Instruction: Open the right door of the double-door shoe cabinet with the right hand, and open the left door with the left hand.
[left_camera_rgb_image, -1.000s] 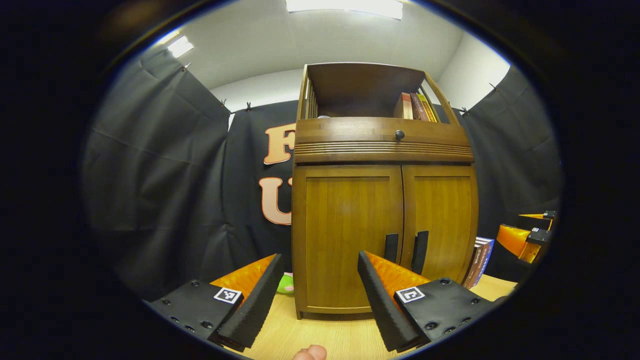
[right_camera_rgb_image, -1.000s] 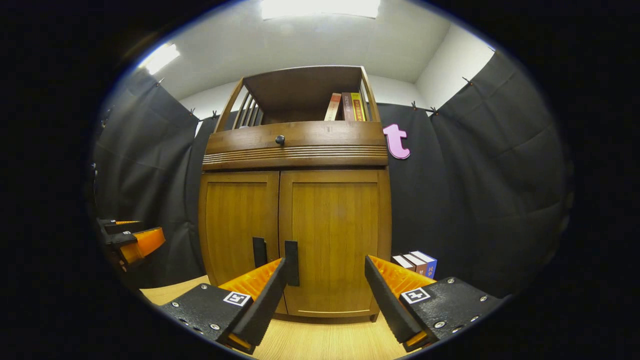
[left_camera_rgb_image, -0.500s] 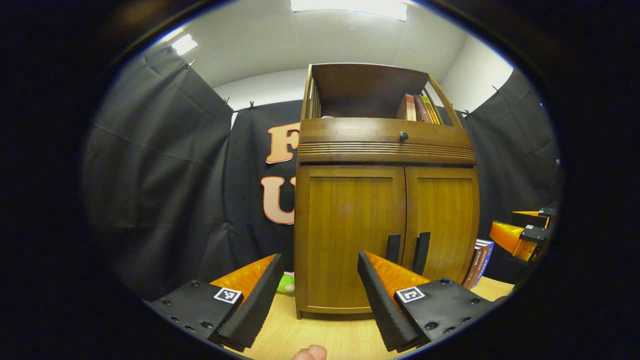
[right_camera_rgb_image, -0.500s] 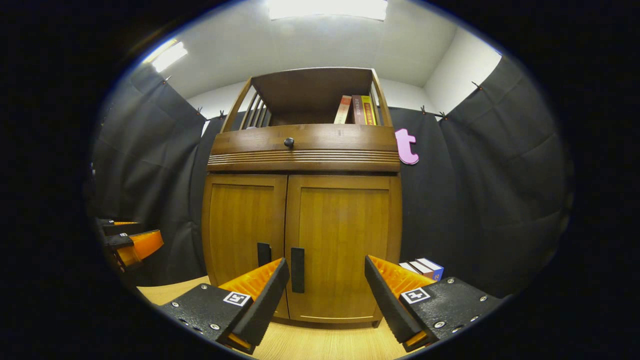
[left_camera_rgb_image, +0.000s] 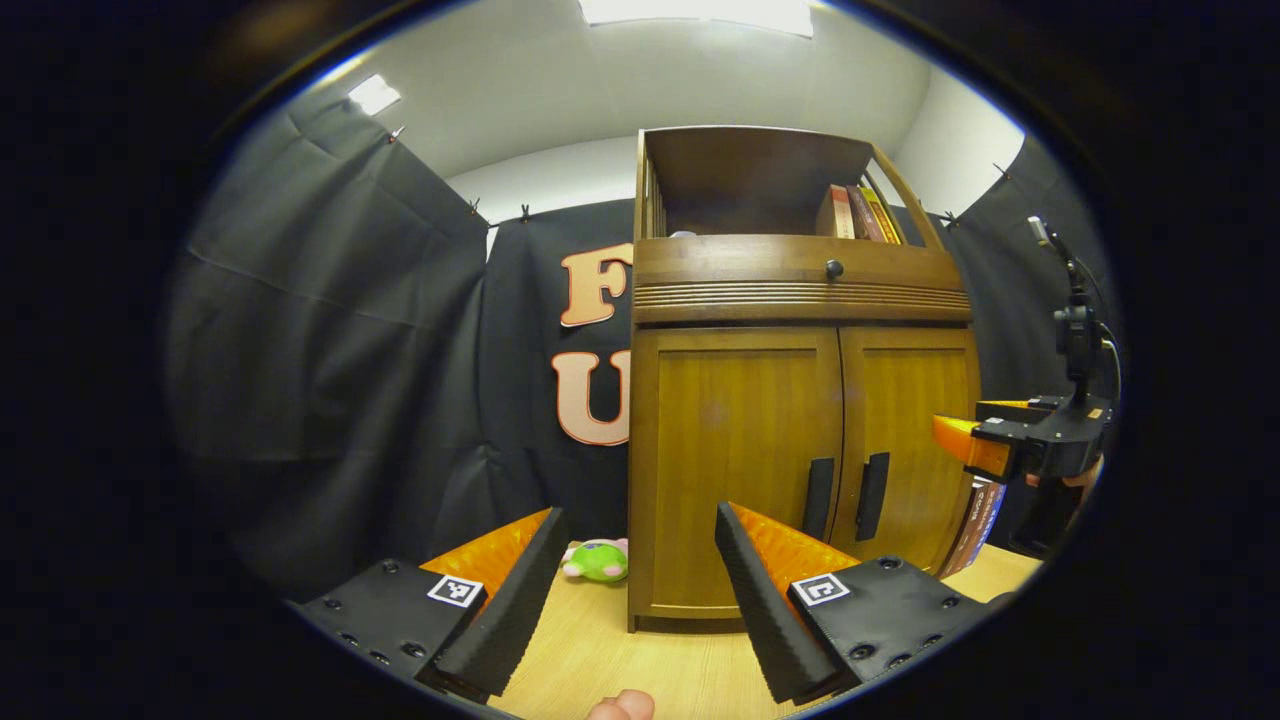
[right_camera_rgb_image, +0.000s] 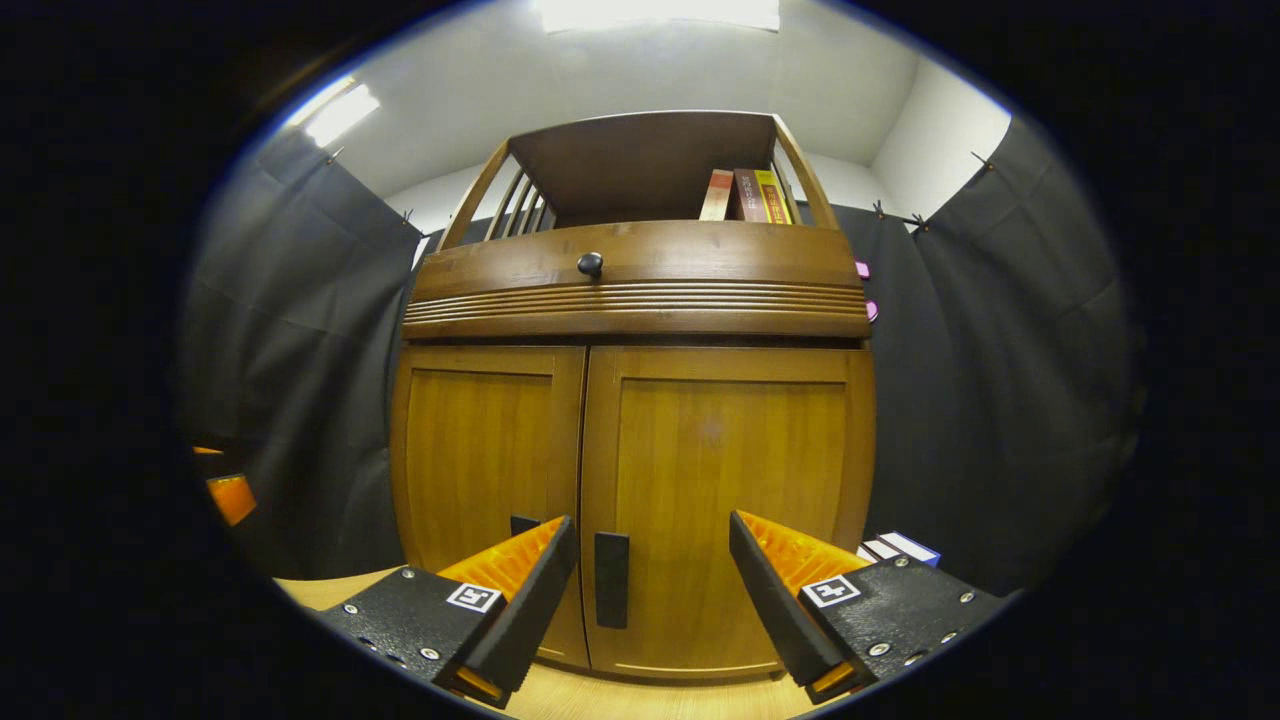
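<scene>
Wooden table (left_camera_rgb_image: 600, 655); brown shoe cabinet (right_camera_rgb_image: 640, 450) doors closed; both grippers wide.

Bare light-wood counter (left_camera_rgb_image: 590, 660) lay open before the brown wooden double-door shoe cabinet (right_camera_rgb_image: 640, 480). Both doors were closed, black handles (right_camera_rgb_image: 611, 579) unobstructed. Green plush toy (left_camera_rgb_image: 596, 559) sat beside the cabinet's left side; stacked books (right_camera_rgb_image: 897, 547) stood near its right side.
</scene>
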